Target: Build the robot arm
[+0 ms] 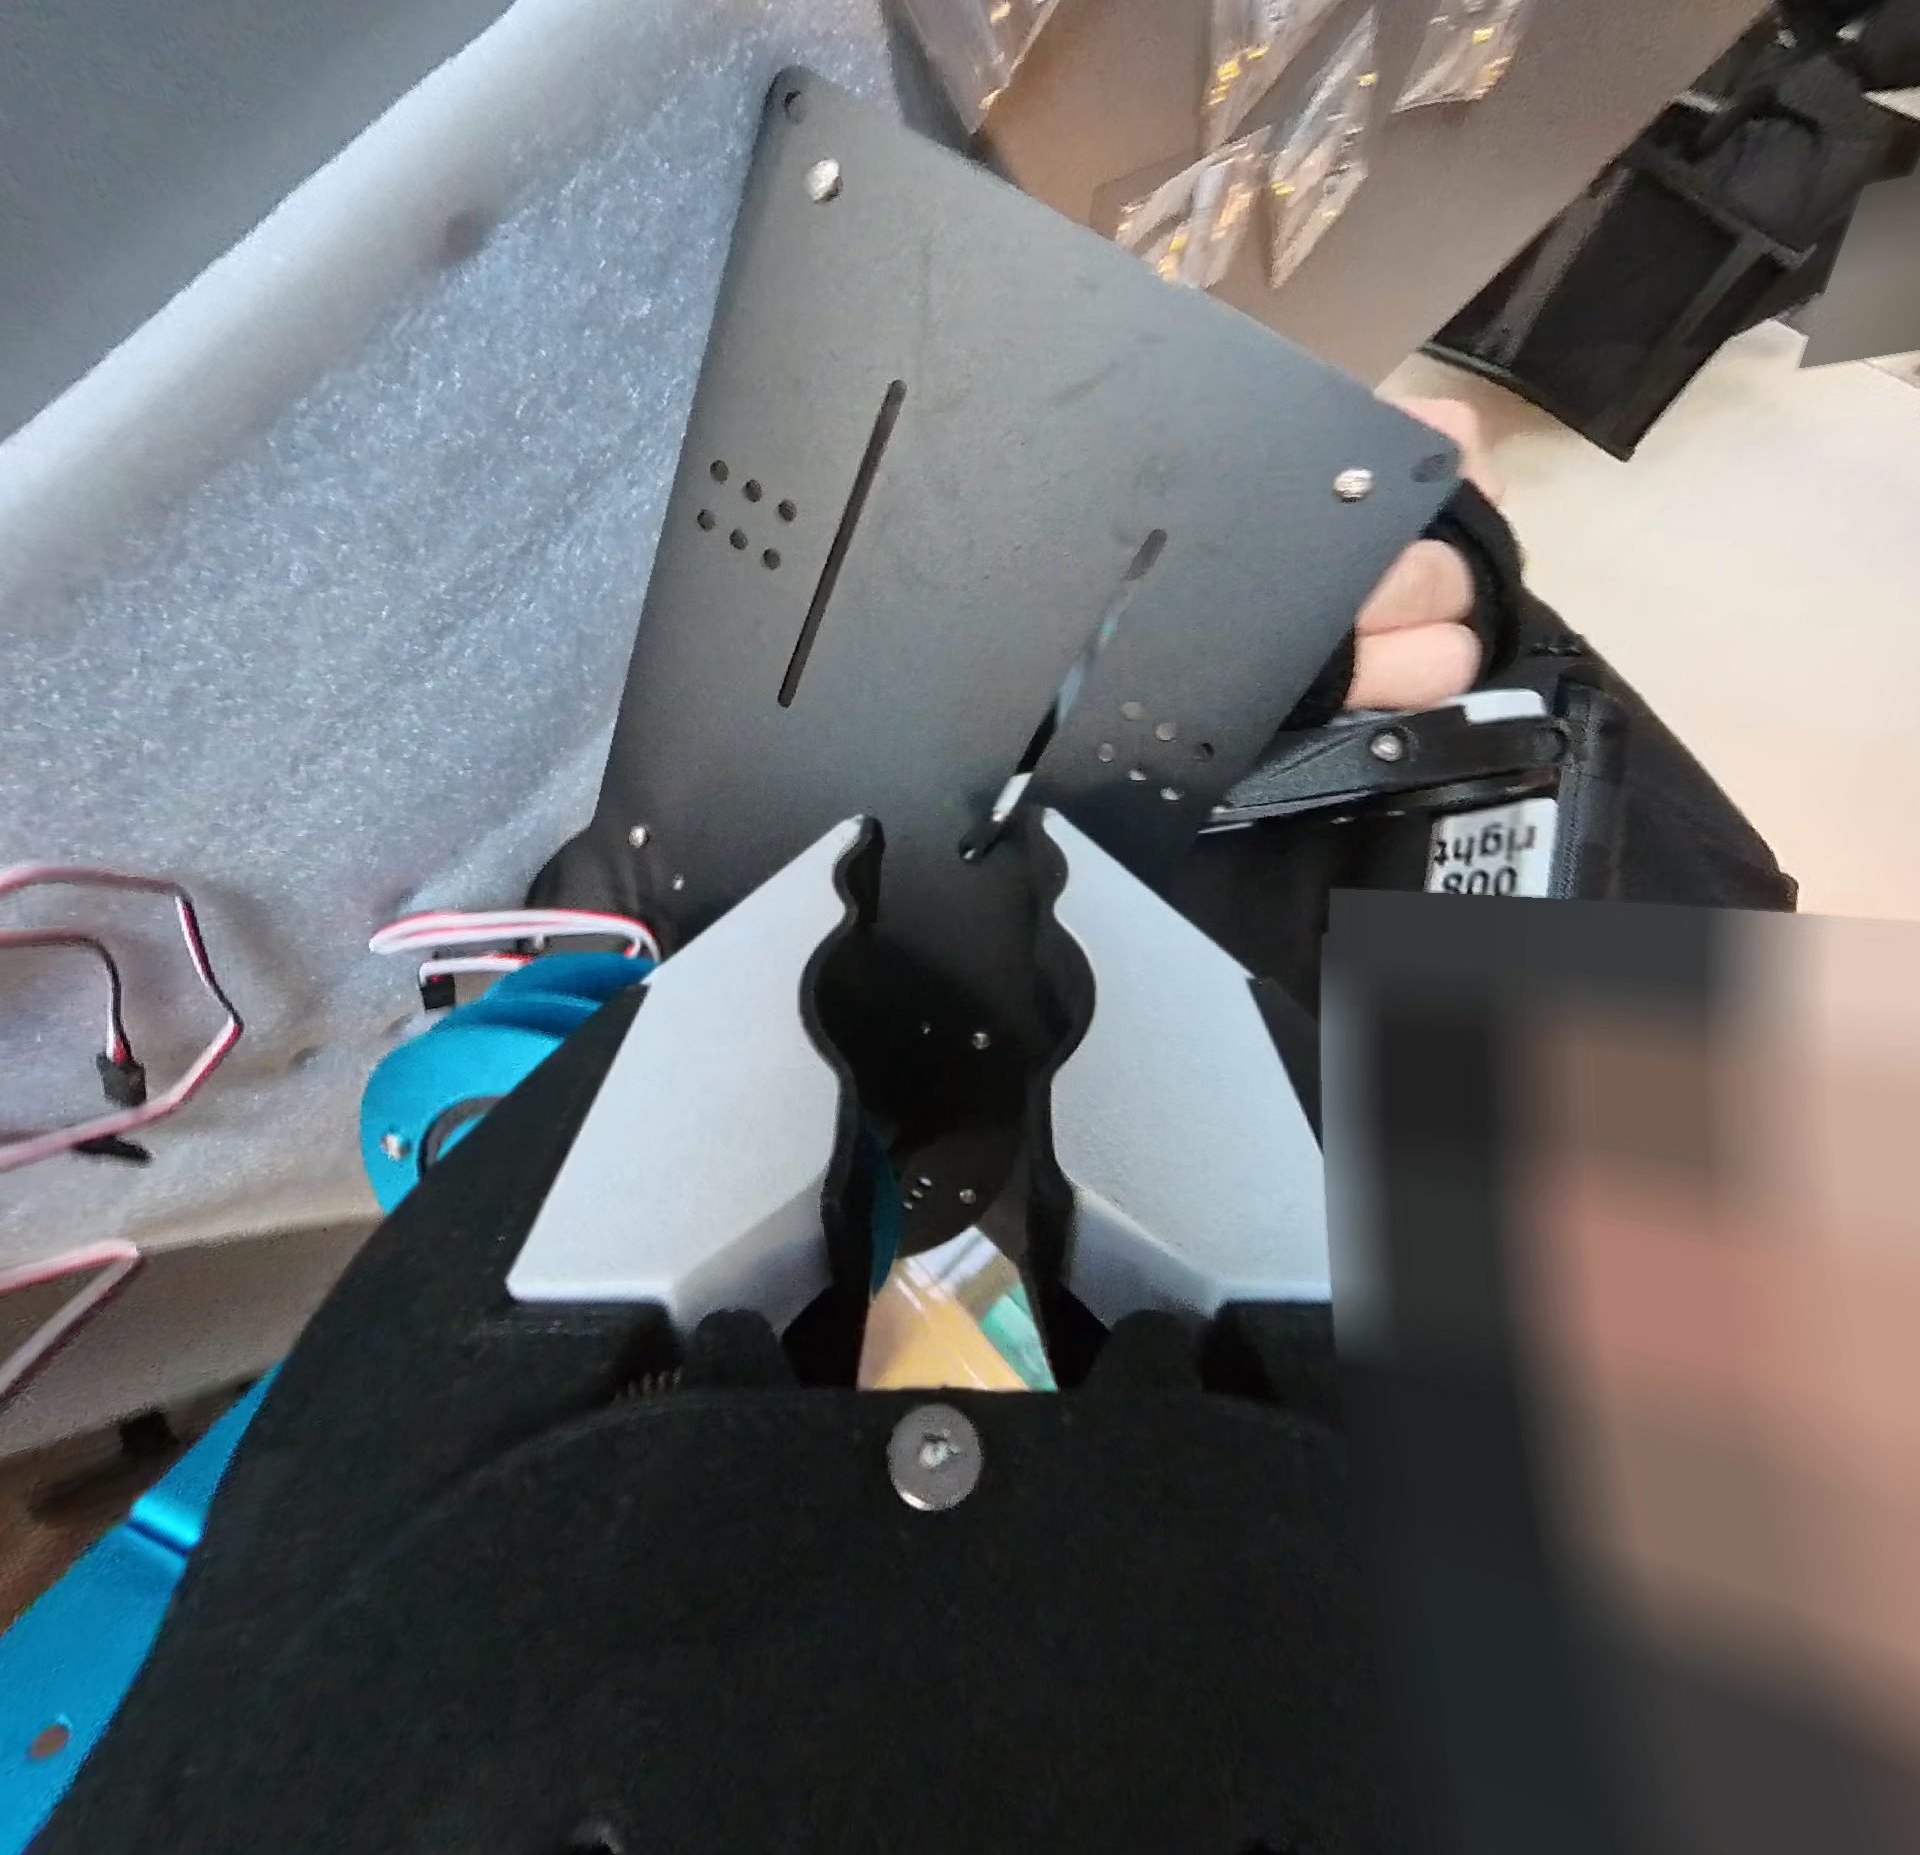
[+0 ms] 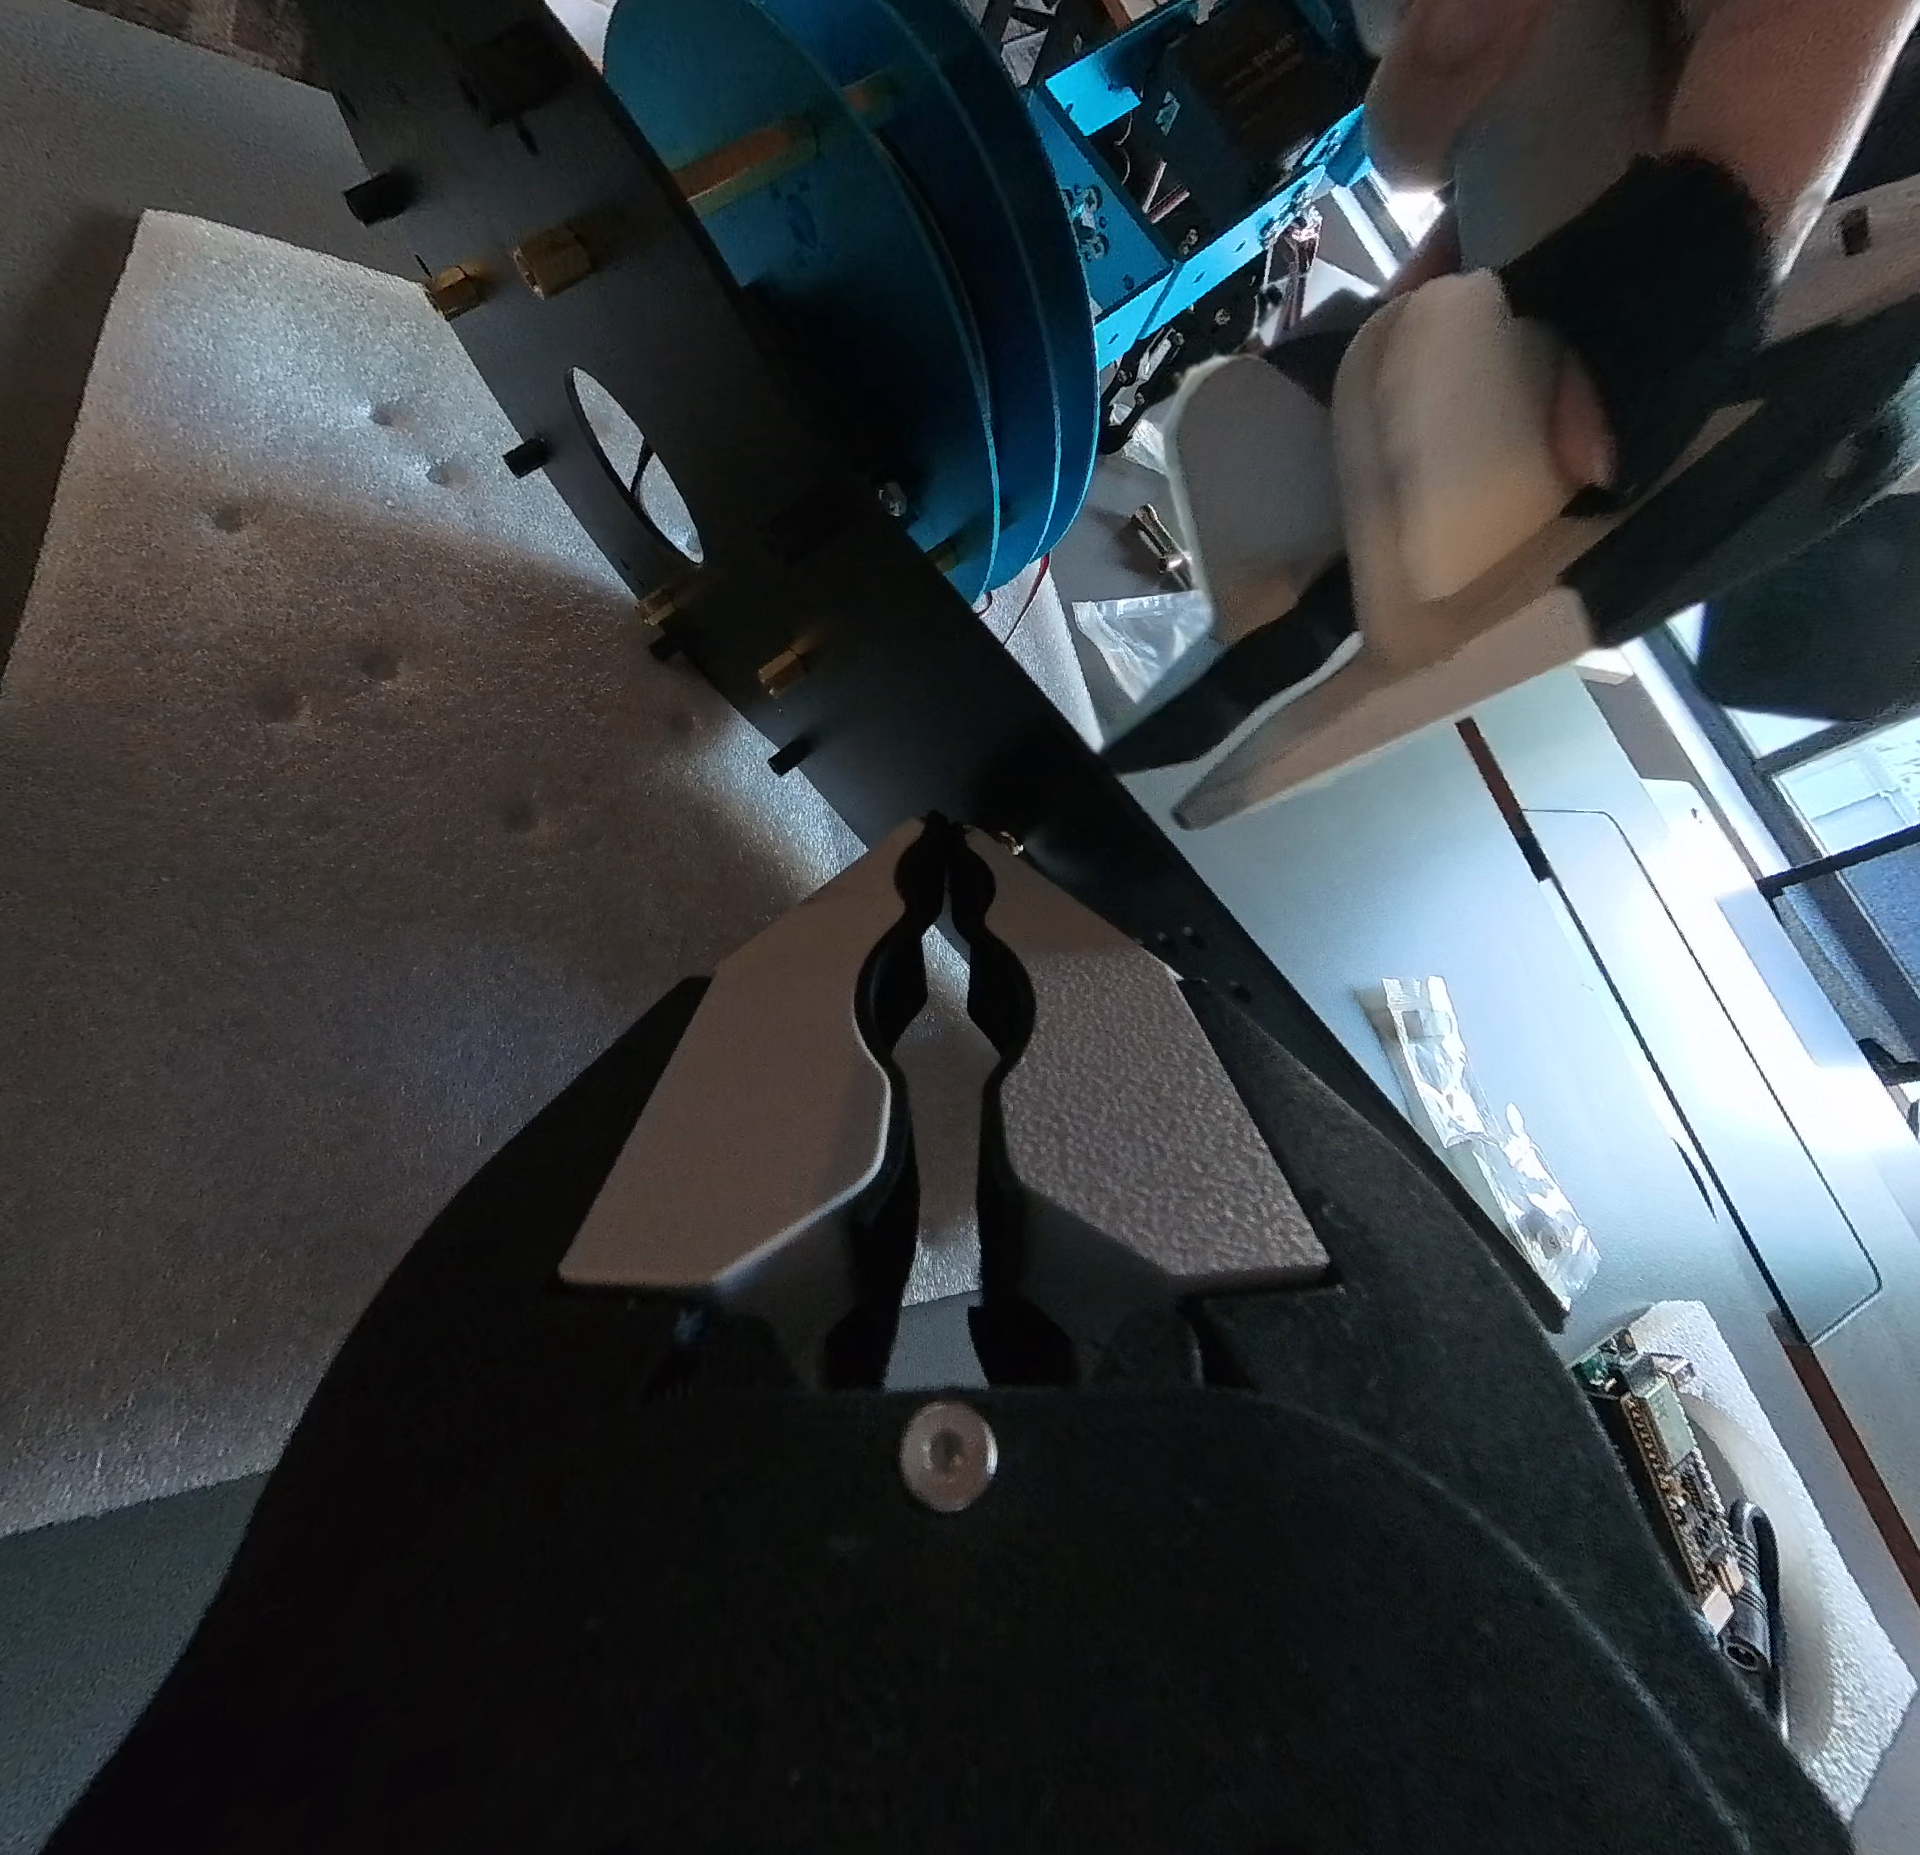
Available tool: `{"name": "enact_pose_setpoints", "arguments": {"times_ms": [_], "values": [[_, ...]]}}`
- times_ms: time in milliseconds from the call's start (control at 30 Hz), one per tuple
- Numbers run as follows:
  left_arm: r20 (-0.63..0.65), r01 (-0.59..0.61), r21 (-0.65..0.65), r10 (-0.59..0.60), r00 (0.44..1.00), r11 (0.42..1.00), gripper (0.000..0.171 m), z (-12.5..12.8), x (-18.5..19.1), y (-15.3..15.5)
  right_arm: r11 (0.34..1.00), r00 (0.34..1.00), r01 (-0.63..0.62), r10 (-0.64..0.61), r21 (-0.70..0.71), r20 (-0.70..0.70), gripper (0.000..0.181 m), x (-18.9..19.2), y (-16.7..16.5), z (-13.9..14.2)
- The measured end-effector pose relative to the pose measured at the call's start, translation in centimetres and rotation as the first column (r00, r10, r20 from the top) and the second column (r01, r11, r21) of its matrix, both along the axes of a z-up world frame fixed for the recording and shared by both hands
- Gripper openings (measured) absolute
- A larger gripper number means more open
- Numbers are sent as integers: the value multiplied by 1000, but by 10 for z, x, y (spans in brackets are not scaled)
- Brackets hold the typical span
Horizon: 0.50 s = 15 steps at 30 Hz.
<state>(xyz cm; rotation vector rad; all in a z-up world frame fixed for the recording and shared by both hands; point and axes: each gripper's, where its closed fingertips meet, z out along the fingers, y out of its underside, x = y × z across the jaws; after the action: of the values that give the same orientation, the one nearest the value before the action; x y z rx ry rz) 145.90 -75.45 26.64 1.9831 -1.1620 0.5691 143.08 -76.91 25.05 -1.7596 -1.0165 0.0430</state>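
Note:
My left gripper (image 1: 954,839) is closed around the narrow lower end of a black metal plate (image 1: 987,403) with slots, small holes and screw heads, which stands tilted before the camera. Blue metal parts (image 1: 468,1057) sit under it at the left. In the right wrist view the same plate (image 2: 831,662) runs diagonally, with brass standoffs (image 2: 790,667) and stacked blue discs (image 2: 883,278) on it. My right gripper (image 2: 951,834) has its tips shut against the plate's edge beside a small screw (image 2: 1013,847). Anything pinched is too small to see. The left gripper's grey fingers (image 2: 1351,714) show at the upper right.
Grey foam sheet (image 1: 312,558) lies under the plate, with red-white-black servo wires (image 1: 125,1026) at the left. Small plastic bags (image 1: 1278,143) lie on the far table. A hand in a fingerless glove (image 1: 1423,621) shows at the right. A circuit board (image 2: 1662,1473) and bags (image 2: 1496,1130) lie on the right. The tips of both grippers are at nearly the same place.

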Motion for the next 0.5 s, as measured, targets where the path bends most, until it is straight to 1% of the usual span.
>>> {"name": "enact_pose_setpoints", "arguments": {"times_ms": [33, 67, 133, 200, 233, 300, 367, 500], "values": [[70, 28, -9, -27, 997, 1000, 27, 4, 4, -1, 1000, 1000, 0, 0, 0, -1, 0, 0, 0, 0], [149, 77, -2, -76, 986, 997, 26, 8, 7, -2, 1000, 1000, 0, 0, 0, -1, 0, 0, 0, 0], [271, 198, 71, -210, 939, 978, 24, 11, 5, -1, 1000, 1000, -1, 1, 1, -1, 0, 0, 0, 0], [351, 288, 118, -311, 883, 950, 22, 17, 3, -3, 1000, 1000, -2, 2, -1, -4, 0, 0, 0, 0], [369, 313, 140, -343, 864, 939, 21, 18, 3, -3, 1000, 1000, -3, 3, -2, -6, 0, 0, 0, 0], [377, 344, 150, -376, 847, 927, 22, 20, 1, -4, 1000, 1000, -3, 3, -3, -7, 0, 0, 0, 0], [378, 353, 153, -384, 842, 923, 23, 21, 2, -5, 1000, 1000, -2, 2, -2, -5, 0, 0, 0, 0], [376, 318, 133, -345, 860, 939, 23, 22, 6, -6, 1000, 1000, -2, 2, -2, -4, 0, 0, 0, 0]]}}
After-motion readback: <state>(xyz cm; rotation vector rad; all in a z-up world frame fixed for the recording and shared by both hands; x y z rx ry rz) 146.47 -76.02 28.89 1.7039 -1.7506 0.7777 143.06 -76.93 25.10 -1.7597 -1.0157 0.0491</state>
